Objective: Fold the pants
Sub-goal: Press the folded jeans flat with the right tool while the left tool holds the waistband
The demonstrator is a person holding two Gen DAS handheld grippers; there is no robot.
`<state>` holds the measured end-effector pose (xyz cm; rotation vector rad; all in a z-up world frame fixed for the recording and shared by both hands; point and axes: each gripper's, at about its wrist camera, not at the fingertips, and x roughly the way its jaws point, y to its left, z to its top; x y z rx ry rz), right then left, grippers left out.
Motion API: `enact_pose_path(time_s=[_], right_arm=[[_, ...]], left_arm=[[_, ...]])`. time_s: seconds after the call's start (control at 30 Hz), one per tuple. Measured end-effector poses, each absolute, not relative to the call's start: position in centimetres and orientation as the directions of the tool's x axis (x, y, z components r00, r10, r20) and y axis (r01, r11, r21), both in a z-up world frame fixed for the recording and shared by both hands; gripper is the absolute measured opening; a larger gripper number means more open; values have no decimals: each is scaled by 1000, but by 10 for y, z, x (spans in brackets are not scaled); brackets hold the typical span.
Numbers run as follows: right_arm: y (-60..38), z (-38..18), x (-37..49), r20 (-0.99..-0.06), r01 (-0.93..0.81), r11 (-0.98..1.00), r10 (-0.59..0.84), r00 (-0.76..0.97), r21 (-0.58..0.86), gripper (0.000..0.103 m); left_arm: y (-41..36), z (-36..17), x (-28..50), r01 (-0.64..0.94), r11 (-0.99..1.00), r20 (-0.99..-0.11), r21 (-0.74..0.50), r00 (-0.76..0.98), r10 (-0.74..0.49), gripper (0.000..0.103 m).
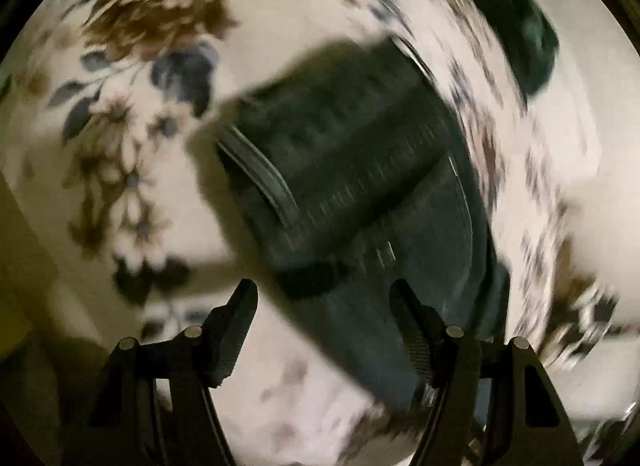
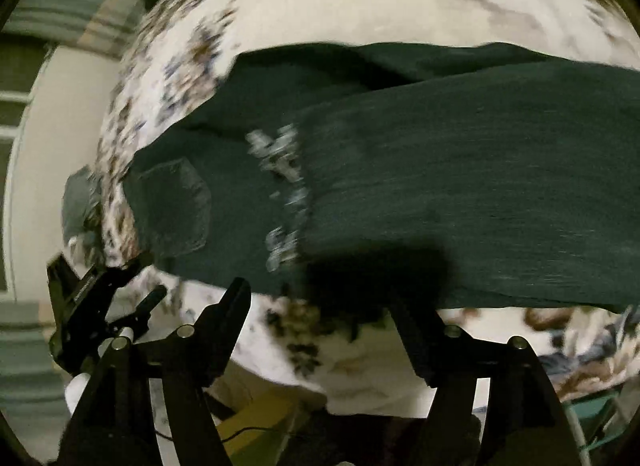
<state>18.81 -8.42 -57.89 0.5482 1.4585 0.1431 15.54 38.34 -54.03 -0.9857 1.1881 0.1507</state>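
Right wrist view: right gripper (image 2: 320, 298) tilts down, jaws spread and empty above dark pants (image 2: 440, 185); left gripper (image 1: 324, 294) likewise gapes, gripping nothing.

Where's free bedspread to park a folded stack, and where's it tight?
Free: floral bedspread left of the pants in the left wrist view, and the strip above the pants in the right wrist view. Tight: near edge, where the left gripper sits by the pocket end.
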Motion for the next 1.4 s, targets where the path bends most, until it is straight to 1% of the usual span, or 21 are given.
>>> enact_pose_path(time_s=[0.1,0.23,0.27,0.3,0.4,0.43,0.47,0.5,0.57,0.67,0.73,0.8,0.87,1.0,1.07,1.13,1.2,1.23,1.27,1.33,1.4], right_arm=[[-100,-585,191,-911,292,863,388,136,411,73],[-106,-591,202,-920,346,852,362,151,392,73],[-106,-592,204,-921,353,851,359,152,389,73],[-104,-592,207,-922,354,851,355,153,387,73],[-99,-592,214,-928,338,865,342,144,372,73],[-97,-593,215,-931,331,870,338,139,366,73],[-96,-593,215,-933,324,875,333,133,359,73],[-92,-595,215,-935,319,879,331,129,355,73],[-88,-596,216,-939,316,884,322,124,345,73],[-85,-598,218,-940,324,882,318,124,341,73],[-83,-599,220,-940,329,881,316,126,340,73],[-83,-599,220,-939,329,879,322,124,345,73],[-83,-599,221,-937,326,879,326,126,349,73],[-82,-599,224,-938,329,879,323,123,346,73],[-82,-597,224,-937,335,875,326,125,349,73],[-82,-594,226,-936,333,875,328,129,353,73],[-83,-593,226,-936,329,876,328,130,353,73],[-84,-593,227,-935,329,875,329,130,354,73],[-85,-593,227,-935,332,874,329,130,354,73],[-88,-595,227,-934,345,868,332,130,356,73],[-91,-597,227,-934,362,861,334,129,358,73]], left_arm=[[401,-558,163,-573,538,-786,-618,479,-392,66],[418,-563,175,-564,549,-782,-617,515,-350,63],[417,-559,174,-563,563,-789,-605,520,-328,57],[413,-555,174,-569,582,-806,-580,507,-307,53],[398,-540,168,-592,617,-842,-518,481,-244,47],[397,-535,161,-598,625,-849,-502,480,-221,40],[398,-532,155,-603,627,-851,-494,484,-205,28],[389,-532,156,-606,629,-853,-487,486,-193,22],[391,-535,155,-591,628,-839,-507,505,-202,16],[386,-530,168,-550,641,-813,-535,543,-212,12],[380,-509,181,-491,664,-772,-564,598,-214,12],[371,-487,191,-402,725,-733,-559,649,-205,12],[368,-494,203,-394,762,-762,-514,618,-195,12],[390,-548,209,-506,721,-844,-473,496,-205,13],[397,-550,205,-508,697,-831,-507,502,-240,16],[397,-540,200,-496,705,-832,-507,497,-248,16],[400,-531,193,-495,681,-816,-539,507,-278,17],[403,-529,187,-501,663,-808,-557,513,-291,19],[404,-528,185,-506,648,-801,-570,519,-298,26],[404,-532,183,-505,633,-790,-587,528,-311,35],[401,-544,188,-509,630,-792,-587,523,-315,36]])
